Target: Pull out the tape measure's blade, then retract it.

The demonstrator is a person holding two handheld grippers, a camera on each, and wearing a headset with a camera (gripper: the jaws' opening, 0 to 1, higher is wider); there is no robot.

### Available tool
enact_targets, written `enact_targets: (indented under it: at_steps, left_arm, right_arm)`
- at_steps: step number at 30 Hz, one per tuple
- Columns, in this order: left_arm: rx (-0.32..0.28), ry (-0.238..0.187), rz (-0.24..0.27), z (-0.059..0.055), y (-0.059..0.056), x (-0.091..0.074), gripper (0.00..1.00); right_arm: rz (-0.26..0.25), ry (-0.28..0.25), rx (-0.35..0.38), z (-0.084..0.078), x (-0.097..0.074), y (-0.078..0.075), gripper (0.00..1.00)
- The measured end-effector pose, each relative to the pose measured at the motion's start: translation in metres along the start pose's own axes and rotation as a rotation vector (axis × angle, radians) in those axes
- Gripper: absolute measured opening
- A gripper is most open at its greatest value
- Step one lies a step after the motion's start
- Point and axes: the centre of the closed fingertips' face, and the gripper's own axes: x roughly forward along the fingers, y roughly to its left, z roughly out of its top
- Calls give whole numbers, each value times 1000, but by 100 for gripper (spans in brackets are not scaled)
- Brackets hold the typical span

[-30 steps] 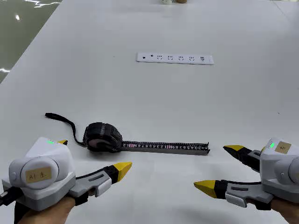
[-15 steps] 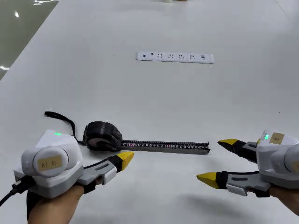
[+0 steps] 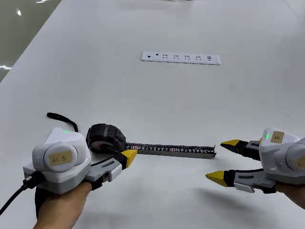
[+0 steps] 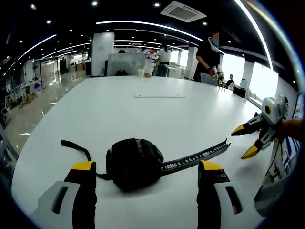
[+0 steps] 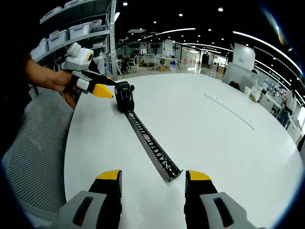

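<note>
A black tape measure (image 3: 106, 139) lies on a wide white surface (image 3: 143, 95), near the person and towards the left. Its blade (image 3: 171, 150) is pulled out and lies flat on the surface, running from the case off to the right, with the number markings showing. The small end hook (image 3: 213, 151) marks the far right end of the blade. A black wrist strap (image 3: 62, 119) curls away from the left side of the case. The left claw (image 4: 147, 167), held in a hand, has its two yellow-tipped jaws spread apart and grips nothing. In the left gripper view the case sits just ahead of the jaws and between them. In the head view one yellow tip lies just beside the case, close to where the blade comes out; whether it touches cannot be told. The right claw (image 3: 223, 160) is also spread apart and holds nothing. It points at the end hook, which sits just ahead of the gap between its jaws, not touching them. Farther back on the surface, well apart from everything else, lies a long white power strip (image 3: 180, 57).
</note>
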Motion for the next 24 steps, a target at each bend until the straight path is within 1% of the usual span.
enact_targets:
  at_steps: [6,8,13,17,24]
  left_arm:
    - [-9,11,-2,-1,-1,5,80]
    - [-8,14,6,-2,1,6,80]
    - [-29,30,19,-5,4,10,77]
    - [-40,34,33,-6,6,13,75]
    - [-64,41,55,-6,10,17,71]
  right_arm:
    - [21,25,-47,-3,5,-8,46]
    - [28,30,-59,-3,6,-11,44]
    - [55,48,-91,-5,10,-16,39]
    - [75,56,-111,-4,13,-19,36]
    - [110,93,-157,-9,17,-24,31]
